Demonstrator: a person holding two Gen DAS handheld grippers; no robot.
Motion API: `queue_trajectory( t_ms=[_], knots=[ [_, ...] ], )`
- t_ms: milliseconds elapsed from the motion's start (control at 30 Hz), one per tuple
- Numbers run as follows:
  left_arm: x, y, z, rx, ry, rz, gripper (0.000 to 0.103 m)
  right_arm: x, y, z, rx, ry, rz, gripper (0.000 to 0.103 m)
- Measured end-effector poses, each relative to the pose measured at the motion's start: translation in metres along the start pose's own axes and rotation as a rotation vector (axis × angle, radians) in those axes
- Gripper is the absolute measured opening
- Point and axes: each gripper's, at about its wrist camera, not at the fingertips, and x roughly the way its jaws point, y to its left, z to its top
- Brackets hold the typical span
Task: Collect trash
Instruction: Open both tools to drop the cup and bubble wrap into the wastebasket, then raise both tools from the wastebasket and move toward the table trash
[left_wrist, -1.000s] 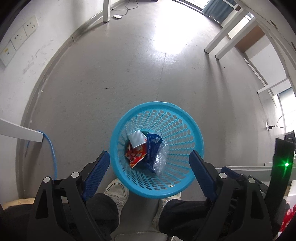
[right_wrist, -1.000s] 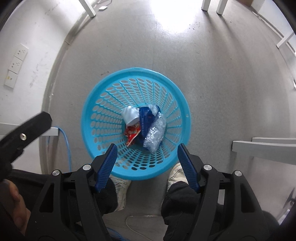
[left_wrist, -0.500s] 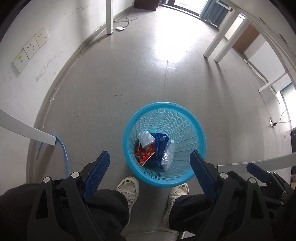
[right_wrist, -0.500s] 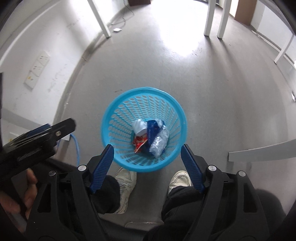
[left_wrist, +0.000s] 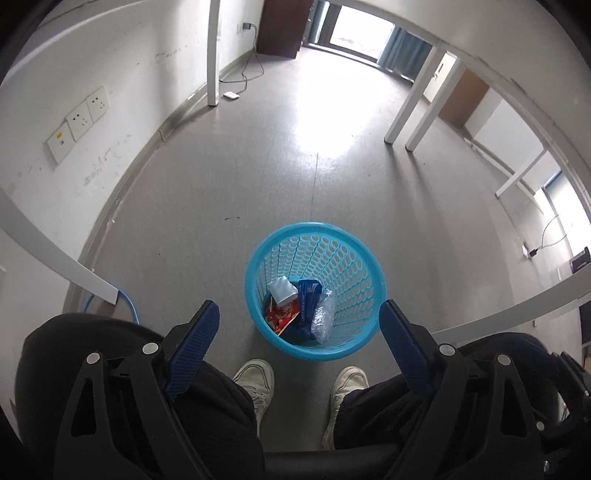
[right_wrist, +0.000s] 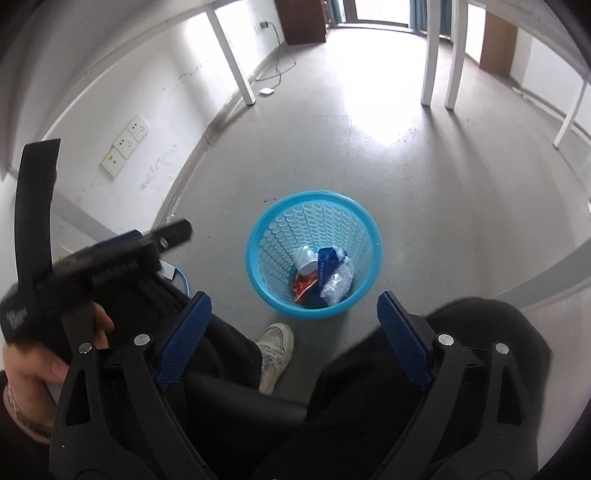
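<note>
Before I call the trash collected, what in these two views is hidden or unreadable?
- Basket bottom, both views: the cup, blue wrapper, red wrapper and clear bag cover it, so anything beneath is hidden.
- Floor near the chair, both views: legs and claw frames block it.
- Wrapper print: too small to read.
- Left claw, right view: blurred, its fingers not distinguishable.

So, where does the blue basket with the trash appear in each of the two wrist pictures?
Left wrist view: the blue basket stands on the floor just below the picture's middle, between the open left gripper's blue pads, ahead of two white shoes.
Right wrist view: the blue basket sits near the picture's middle, above the open right gripper.
Shared landmark: the wall sockets, upper left in both.
</note>
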Motion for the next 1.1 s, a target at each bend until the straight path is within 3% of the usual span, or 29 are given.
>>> queue_trajectory(
  t_ms=[233,600,933,1100],
  knots=[
    [-0.042,-0.001,-0.014,-0.012,0.0,-0.058,0.087,-0.063,-0.001,-0.013,-0.035,-0.12,0.001,0.088],
    [-0.139,-0.017,-0.03,0.137,-0.245,-0.059,0.087,-0.145,0.018,-0.016,-0.087,-0.278,0.073,0.091],
    [-0.204,-0.018,-0.004,0.229,-0.434,-0.056,0.089,-0.196,0.014,0.025,-0.066,-0.433,0.038,0.091],
    [-0.228,-0.032,0.018,0.316,-0.529,0.012,0.092,-0.204,0.005,0.064,-0.014,-0.473,0.068,0.091]
  ],
)
